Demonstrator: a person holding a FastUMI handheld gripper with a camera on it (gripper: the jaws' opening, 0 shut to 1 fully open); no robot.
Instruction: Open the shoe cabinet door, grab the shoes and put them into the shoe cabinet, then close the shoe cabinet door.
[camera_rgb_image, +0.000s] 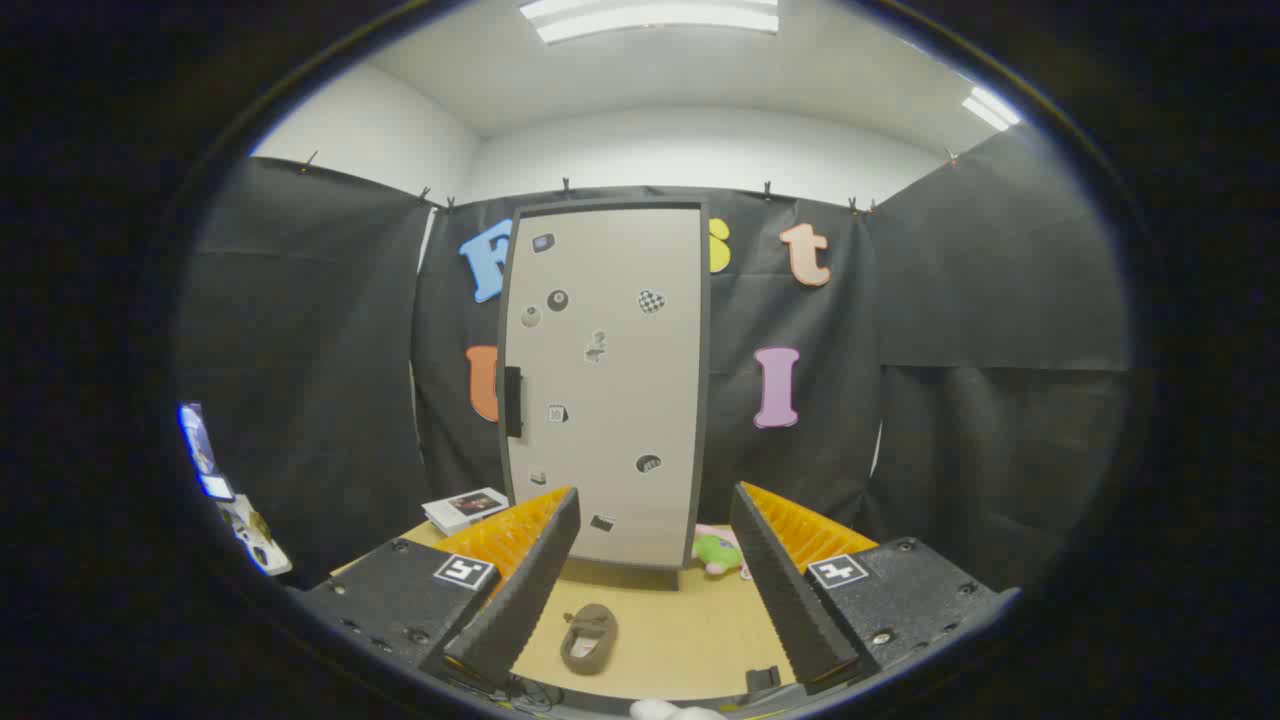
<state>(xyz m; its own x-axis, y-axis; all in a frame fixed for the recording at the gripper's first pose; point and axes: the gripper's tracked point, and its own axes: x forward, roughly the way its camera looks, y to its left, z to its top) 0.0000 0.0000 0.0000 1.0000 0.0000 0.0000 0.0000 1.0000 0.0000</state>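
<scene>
- Fingers of the gripper (655, 585) spreading wide, gripping nothing, hanging above the tan table (690, 640).
- Lying on the table between the fingers, close to the left one: a dark brown shoe (589, 637), opening facing up, apart from both fingers.
- Standing farther off, beyond the fingers: a shoe cabinet (605, 385), tall and pale grey with a dark frame, door sitting closed.
- Showing on the door's left edge: a dark handle (513, 401), about halfway up.
- Dotting the door face: several small stickers (651, 301), too small for telling their pictures.
- Peeking out to the right of the cabinet's foot, past the right finger: a plush toy (719, 552) in green and pink, lying on the table.
- Resting left of the cabinet, at the table's far left corner: a flat booklet (464, 508) with a dark picture on its cover.
- Hanging behind everything: black cloth (990, 350) making the booth's wall, with white wall and ceiling lights (650, 18) above.
</scene>
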